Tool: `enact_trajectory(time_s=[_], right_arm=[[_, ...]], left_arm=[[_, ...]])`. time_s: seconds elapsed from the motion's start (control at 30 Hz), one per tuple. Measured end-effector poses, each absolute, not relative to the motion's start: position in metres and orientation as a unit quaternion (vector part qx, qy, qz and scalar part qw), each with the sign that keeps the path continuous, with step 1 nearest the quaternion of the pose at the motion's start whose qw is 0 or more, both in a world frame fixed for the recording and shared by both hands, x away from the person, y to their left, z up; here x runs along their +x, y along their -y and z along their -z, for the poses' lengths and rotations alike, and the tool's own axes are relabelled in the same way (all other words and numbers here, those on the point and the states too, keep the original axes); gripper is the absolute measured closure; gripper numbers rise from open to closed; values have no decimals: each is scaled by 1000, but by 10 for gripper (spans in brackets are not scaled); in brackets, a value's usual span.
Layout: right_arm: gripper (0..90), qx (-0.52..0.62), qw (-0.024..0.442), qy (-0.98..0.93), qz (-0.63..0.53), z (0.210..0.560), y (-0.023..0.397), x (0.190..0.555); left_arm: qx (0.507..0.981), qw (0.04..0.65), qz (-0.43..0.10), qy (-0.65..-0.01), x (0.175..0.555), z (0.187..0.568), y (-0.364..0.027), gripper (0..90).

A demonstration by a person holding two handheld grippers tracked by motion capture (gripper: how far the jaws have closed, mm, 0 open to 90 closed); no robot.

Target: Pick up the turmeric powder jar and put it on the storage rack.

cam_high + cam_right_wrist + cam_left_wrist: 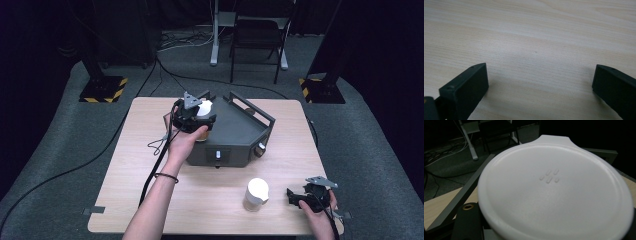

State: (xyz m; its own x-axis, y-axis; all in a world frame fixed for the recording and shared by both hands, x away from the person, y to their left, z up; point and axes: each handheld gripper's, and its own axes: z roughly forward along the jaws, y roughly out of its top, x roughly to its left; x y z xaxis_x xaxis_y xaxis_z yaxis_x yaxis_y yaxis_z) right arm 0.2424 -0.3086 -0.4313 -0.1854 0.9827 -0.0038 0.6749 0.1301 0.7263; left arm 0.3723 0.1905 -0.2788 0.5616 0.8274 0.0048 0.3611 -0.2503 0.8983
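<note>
The left gripper [192,116] pinches a small jar with a round white lid [554,192] over the dark grey metal tray [235,132], likely setting it down next, while the right gripper [539,82] rests spread on the wooden bench [150,150].

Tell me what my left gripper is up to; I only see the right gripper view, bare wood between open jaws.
Observer: The left gripper grips a white-lidded jar at the grey box's left rear corner.
Operator: Anything near my right gripper?
Observer: A second white-lidded jar stands on the table, just left of the right gripper.
Operator: Touching it?
Observer: No, they are apart.
</note>
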Motion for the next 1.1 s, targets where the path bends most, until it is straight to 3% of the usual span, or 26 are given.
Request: enact_trajectory(time_s=[1.1], right_arm=[[0, 586, 254, -708, -303, 431, 309, 242]], left_arm=[[749, 459, -239, -414, 379, 290, -187, 273]])
